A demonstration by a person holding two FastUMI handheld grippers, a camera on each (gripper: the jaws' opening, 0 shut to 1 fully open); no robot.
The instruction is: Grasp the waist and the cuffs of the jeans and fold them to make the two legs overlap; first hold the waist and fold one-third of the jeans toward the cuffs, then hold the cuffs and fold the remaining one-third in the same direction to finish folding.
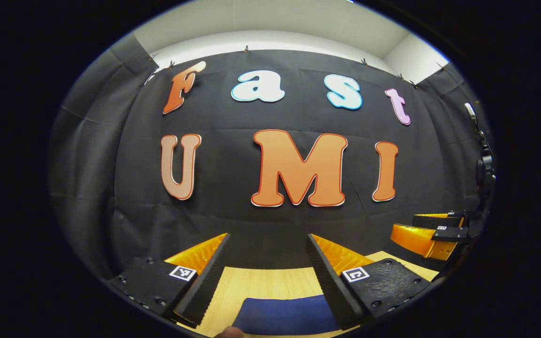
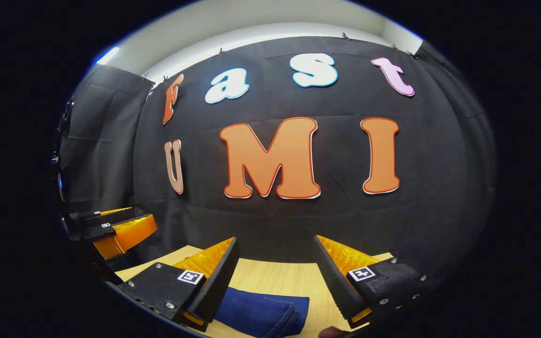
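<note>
Nearest to us in the left gripper view, the left gripper (image 1: 267,244) sits wide open w/ nothing between its fingers, raised above the table (image 1: 251,286) and aimed roughly level at the booth wall. Just below and btwn the fingers we see the jeans (image 1: 284,315), a dark blue folded block lying flat on the light wood, clear of both fingers. A small bit of a fingertip, prob. the person's, pokes in at the bottom edge near the denim.

In the right gripper view, the right gripper (image 2: 275,241) is likewise spread wide, empty, held above the tabletop (image 2: 270,281) and pointed at the wall. The jeans (image 2: 263,312) lie under it, nearer its left finger, w/ a stitched hem or seam at the fold edge; that detail we can't make out from the left gripper view. Bare wood shows to the right of the denim.

Farther off, each view catches the other gripper: the right gripper (image 1: 428,232) at the right edge of the left gripper view, the left gripper (image 2: 111,227) at the left edge of the right gripper view, so the two are held side by side, about level, well apart.

Farthest back, black cloth wall (image 1: 233,225), w/ white wall and ceiling above it.
</note>
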